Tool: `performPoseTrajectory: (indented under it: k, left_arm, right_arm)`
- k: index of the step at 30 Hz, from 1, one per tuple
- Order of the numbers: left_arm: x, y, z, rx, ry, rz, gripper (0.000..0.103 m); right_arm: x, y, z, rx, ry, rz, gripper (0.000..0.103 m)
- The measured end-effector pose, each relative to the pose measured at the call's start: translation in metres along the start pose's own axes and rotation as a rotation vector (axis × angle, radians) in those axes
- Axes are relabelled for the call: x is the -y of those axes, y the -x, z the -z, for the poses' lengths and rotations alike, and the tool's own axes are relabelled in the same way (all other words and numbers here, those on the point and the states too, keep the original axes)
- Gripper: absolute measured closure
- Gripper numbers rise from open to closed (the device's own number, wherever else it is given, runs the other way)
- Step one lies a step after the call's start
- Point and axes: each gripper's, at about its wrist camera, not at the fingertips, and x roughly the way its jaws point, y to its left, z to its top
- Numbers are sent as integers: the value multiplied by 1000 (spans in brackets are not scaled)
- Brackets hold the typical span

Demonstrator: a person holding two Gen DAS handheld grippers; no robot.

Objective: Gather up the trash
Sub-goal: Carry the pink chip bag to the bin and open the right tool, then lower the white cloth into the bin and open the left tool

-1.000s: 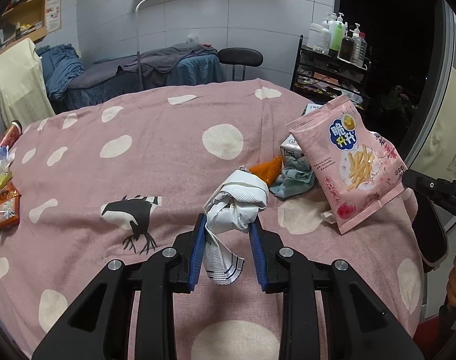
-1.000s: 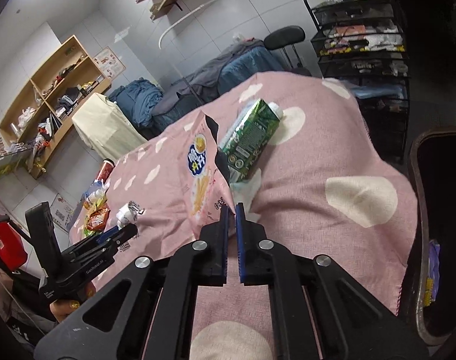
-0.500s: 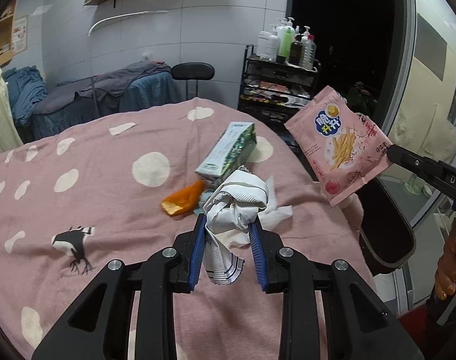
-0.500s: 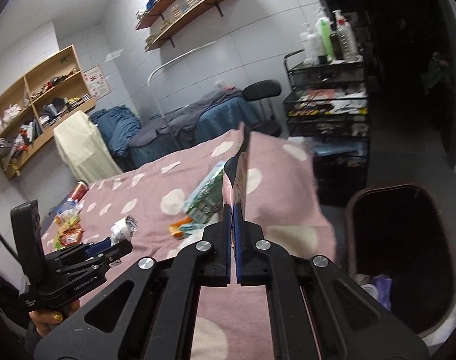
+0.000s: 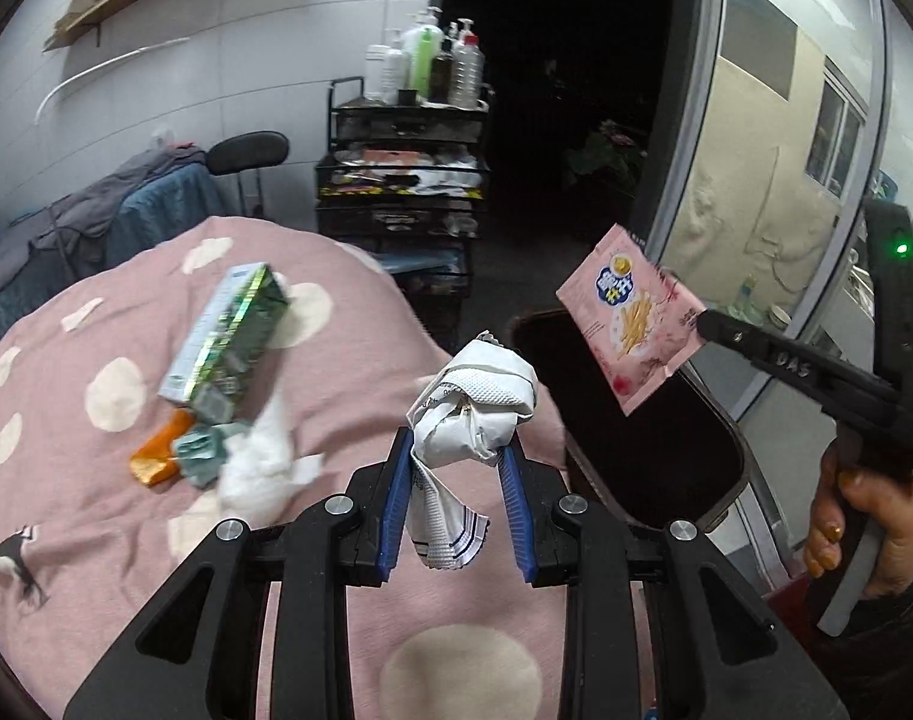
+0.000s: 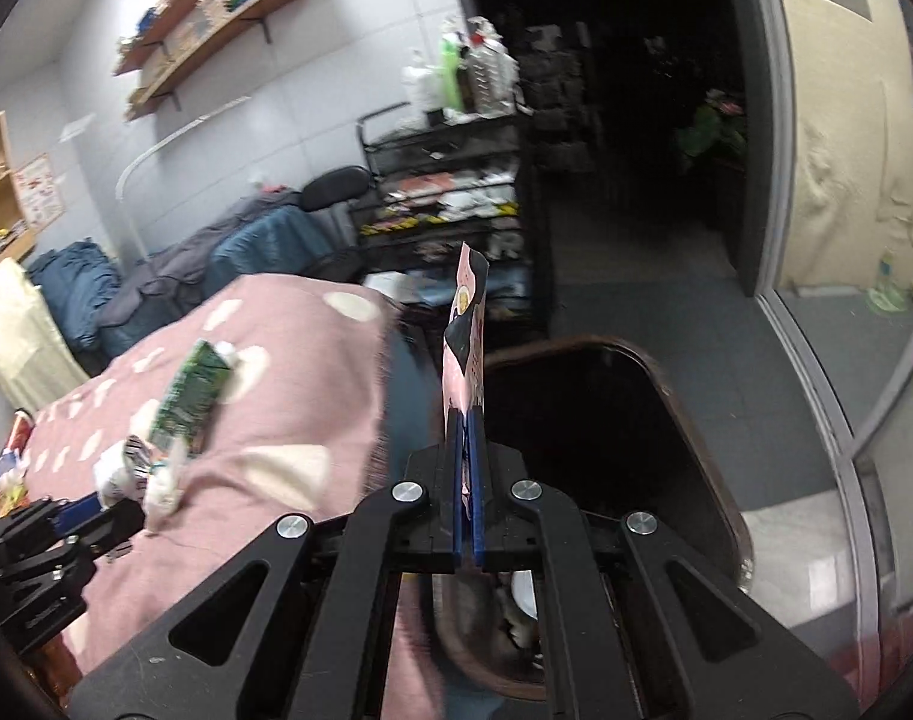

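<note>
Trash is being carried in both tongs: a pink snack bag [image 6: 465, 342] is being pinched by the right gripper [image 6: 469, 480] above the dark bin [image 6: 684, 414], and a crumpled white wrapper [image 5: 471, 408] is being clamped by the left gripper [image 5: 456, 480] over the bed edge. A loosely held wrapper could be dropped short of the bin.

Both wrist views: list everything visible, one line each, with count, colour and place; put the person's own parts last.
snack bag: 1, pink, held over the bin
crumpled wrapper: 1, white, in the left tool
carton: 1, green, lying on the blanket
orange wrapper: 1, beside the tissue
tissue: 1, white, below the carton
blanket: 1, pink with cream dots
trash bin: 1, dark, beside the bed
rack: 1, black, bottles on top
left tool: blue pads, clamping the wrapper
right tool: shut on the bag
hand: 1, gripping the right tool's handle
</note>
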Motion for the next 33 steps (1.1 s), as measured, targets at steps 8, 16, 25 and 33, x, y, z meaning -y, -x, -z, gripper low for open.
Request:
performPoseTrajectory:
  k: [8,16,25,33]
  left_arm:
    - [26,-31,-1,-66,-28,39,74]
    - [40,-51,1,-120,-40,60,74]
    - [56,-65,3,-156,-61,76,74]
    - [70,-77,4,-185,-83,88,74]
  right_arm:
    - [35,-37,22,-93,-40,97,100]
    - [51,-66,36,-153,-65,130,100]
    - [66,-83,49,-193,-117,126,89]
    - [76,-54,46,-92,-153,184,33]
